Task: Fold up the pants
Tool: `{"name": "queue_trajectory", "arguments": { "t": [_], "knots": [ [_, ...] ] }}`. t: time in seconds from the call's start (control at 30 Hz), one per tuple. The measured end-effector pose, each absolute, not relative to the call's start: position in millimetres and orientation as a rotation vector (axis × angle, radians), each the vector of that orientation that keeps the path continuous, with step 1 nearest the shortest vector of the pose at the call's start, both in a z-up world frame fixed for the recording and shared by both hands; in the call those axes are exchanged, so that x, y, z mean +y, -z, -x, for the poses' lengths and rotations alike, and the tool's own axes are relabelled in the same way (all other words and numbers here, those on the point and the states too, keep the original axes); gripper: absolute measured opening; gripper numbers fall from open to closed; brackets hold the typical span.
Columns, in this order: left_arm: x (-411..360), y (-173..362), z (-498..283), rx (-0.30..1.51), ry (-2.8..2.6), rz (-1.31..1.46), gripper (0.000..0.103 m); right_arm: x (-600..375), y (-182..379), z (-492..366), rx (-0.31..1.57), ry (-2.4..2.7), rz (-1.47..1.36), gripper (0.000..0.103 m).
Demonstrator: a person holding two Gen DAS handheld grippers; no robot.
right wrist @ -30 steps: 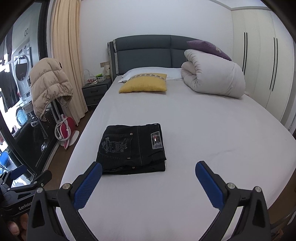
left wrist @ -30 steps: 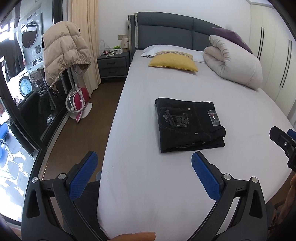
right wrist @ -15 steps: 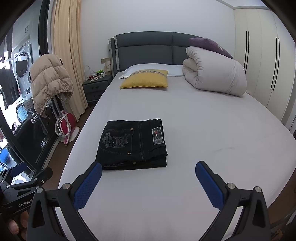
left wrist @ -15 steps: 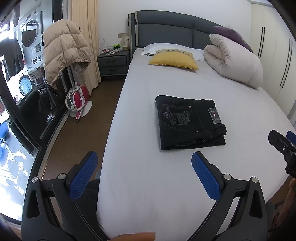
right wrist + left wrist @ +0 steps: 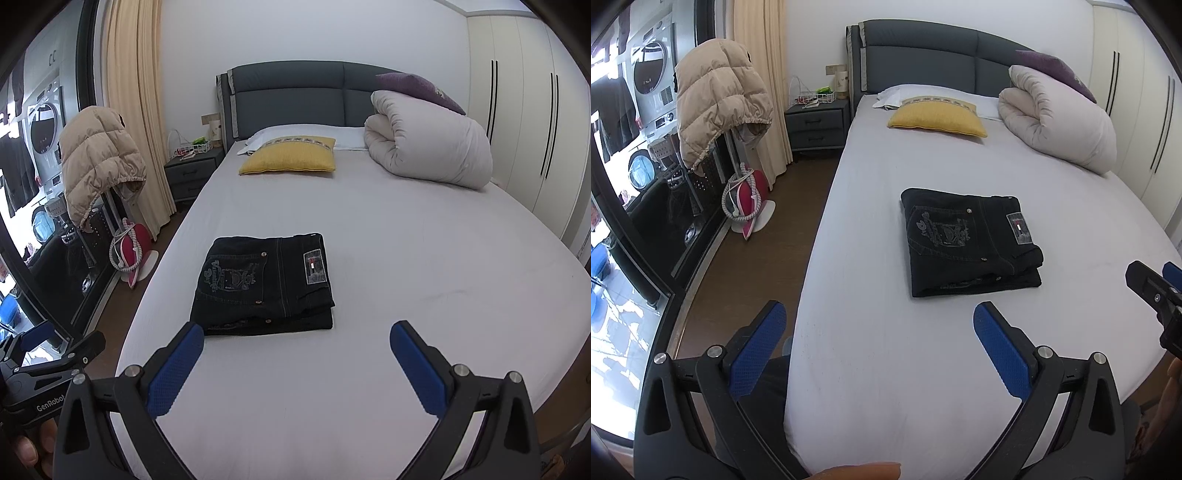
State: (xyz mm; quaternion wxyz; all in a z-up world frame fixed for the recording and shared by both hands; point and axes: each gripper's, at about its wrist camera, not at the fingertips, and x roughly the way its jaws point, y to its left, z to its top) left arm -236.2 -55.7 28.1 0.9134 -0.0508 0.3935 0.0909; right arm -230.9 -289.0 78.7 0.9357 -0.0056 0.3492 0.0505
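Note:
Black pants [image 5: 967, 242] lie folded into a compact rectangle on the grey bed sheet [image 5: 886, 369], back pocket embroidery and a small label facing up. In the right wrist view the same pants [image 5: 264, 284] rest just beyond the left fingertip. My left gripper [image 5: 879, 328] hovers open over the near edge of the bed, well short of the pants, with nothing between its blue pads. My right gripper [image 5: 295, 349] is also open and empty, apart from the cloth. Part of the right gripper [image 5: 1156, 291] shows at the right edge of the left wrist view.
A yellow cushion [image 5: 288, 155], white pillow and rolled duvet [image 5: 424, 147] sit at the head of the bed. A grey nightstand [image 5: 816, 123], a beige puffer jacket [image 5: 720, 99] on a stand, and a red iron [image 5: 746, 199] stand on the brown floor to the left. Wardrobe doors line the right.
Both grippers have drifted slightly, so the folded pants sit a little lower in the views. The pants themselves have not moved and both grippers stay open.

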Motion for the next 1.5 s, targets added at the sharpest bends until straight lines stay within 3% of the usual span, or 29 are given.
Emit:
{"name": "queue_trajectory", "arguments": {
  "t": [1.5],
  "knots": [
    [-49.2, -10.6, 226.5, 0.849, -0.152, 0.098, 0.103, -295.3, -61.9, 234.9, 0.743, -0.113, 0.012, 0.103]
  ]
}}
